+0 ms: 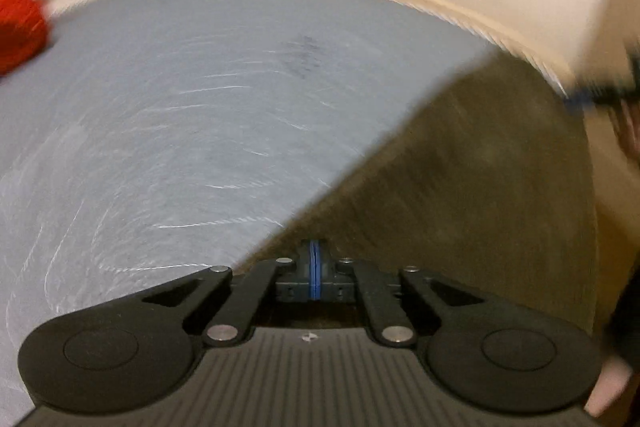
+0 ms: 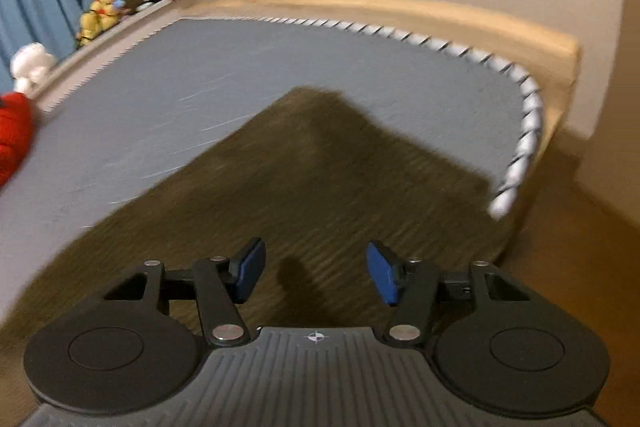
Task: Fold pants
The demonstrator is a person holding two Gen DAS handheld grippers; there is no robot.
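Left gripper (image 1: 314,269) sits clamped on the pants' (image 1: 460,167) edge; right gripper (image 2: 314,273), jaws apart, hovers over the pants, which run lengthwise ahead along the bed (image 2: 200,75).

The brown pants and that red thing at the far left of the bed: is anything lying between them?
Nothing: in the right wrist view only bare grey sheet runs from the pants across to the red thing.
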